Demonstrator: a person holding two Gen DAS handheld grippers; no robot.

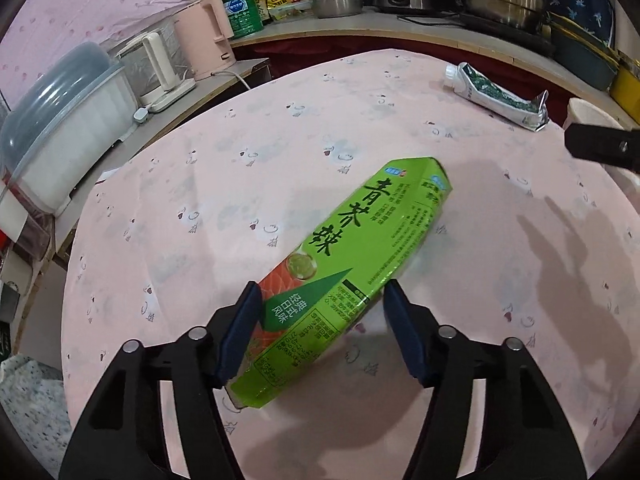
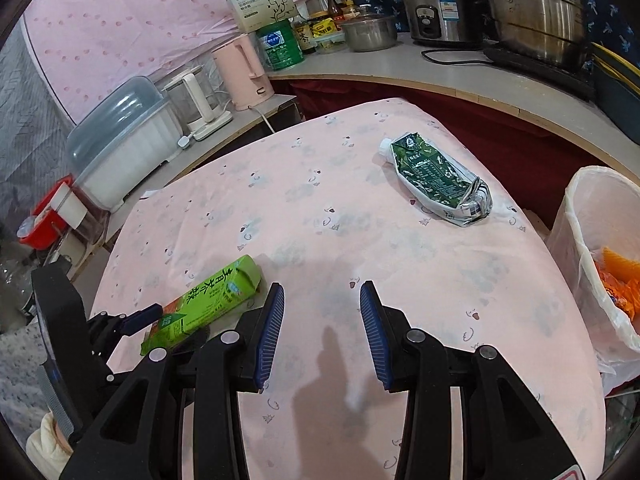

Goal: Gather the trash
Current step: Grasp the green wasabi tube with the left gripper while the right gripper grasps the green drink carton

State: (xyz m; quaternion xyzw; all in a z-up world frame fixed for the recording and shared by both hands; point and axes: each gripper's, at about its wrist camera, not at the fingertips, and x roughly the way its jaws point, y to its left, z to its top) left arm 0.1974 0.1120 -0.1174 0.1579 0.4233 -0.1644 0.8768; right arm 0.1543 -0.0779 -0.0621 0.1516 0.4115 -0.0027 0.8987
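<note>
In the left wrist view, the left gripper point(image 1: 320, 336) clamped the near end of a green box point(image 1: 344, 280), which stretched from lower centre toward the middle of the frame above the pink tablecloth point(image 1: 200, 200). In the right wrist view, the right gripper point(image 2: 322, 336) hung spread apart with nothing between its pads, low in the frame. A crumpled dark green carton point(image 2: 440, 180) lay upper right of centre, and a lined trash bin point(image 2: 592, 200) stood at the right edge.

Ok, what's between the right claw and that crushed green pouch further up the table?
Nothing but bare pink tablecloth lies between the right claw and the pouch; the right wrist view shows it.
</note>
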